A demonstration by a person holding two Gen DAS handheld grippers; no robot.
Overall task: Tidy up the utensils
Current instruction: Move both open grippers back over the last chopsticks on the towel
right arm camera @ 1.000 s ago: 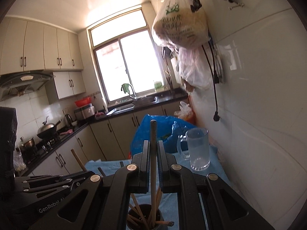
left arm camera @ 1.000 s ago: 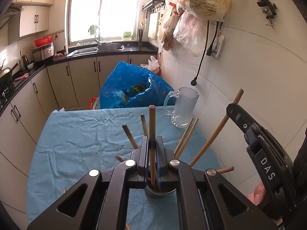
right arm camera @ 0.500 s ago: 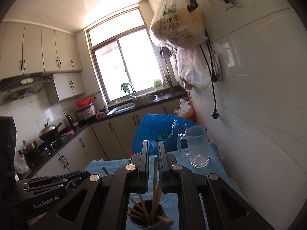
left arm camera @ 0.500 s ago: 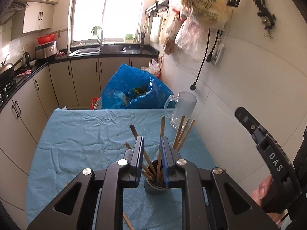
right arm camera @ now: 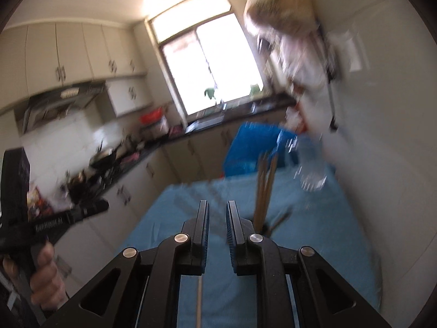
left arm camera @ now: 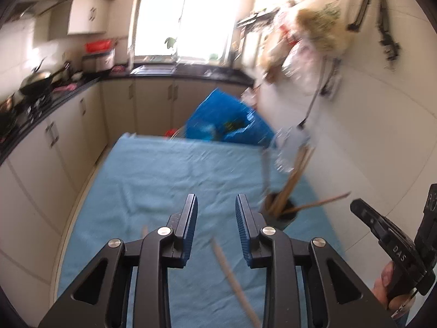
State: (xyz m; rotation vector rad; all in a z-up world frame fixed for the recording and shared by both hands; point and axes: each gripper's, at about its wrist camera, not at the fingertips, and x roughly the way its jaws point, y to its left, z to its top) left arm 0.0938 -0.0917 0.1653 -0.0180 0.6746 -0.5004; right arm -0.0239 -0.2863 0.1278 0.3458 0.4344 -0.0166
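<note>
A dark cup [left arm camera: 280, 214] holding several wooden chopsticks [left arm camera: 293, 176] stands on the blue cloth near the right wall. It also shows in the right wrist view [right arm camera: 266, 227], with its chopsticks [right arm camera: 265, 186] upright. My left gripper [left arm camera: 215, 225] is open and empty, left of the cup. A loose chopstick [left arm camera: 232, 270] lies on the cloth below it, and another end [left arm camera: 144, 231] shows at its left. My right gripper [right arm camera: 217, 231] is open and empty, left of the cup. A loose chopstick [right arm camera: 199, 300] lies under it. Both views are blurred.
A glass mug [left arm camera: 291, 147] stands behind the cup by the white tiled wall, also in the right wrist view [right arm camera: 312, 176]. A blue plastic bag [left arm camera: 226, 121] sits at the table's far end. Kitchen cabinets run along the left. The other gripper [left arm camera: 396, 248] is at the right.
Both grippers let go of their chopsticks into the cup, opened wider, and pulled back and to the left. The cup now sits to the right of both.
</note>
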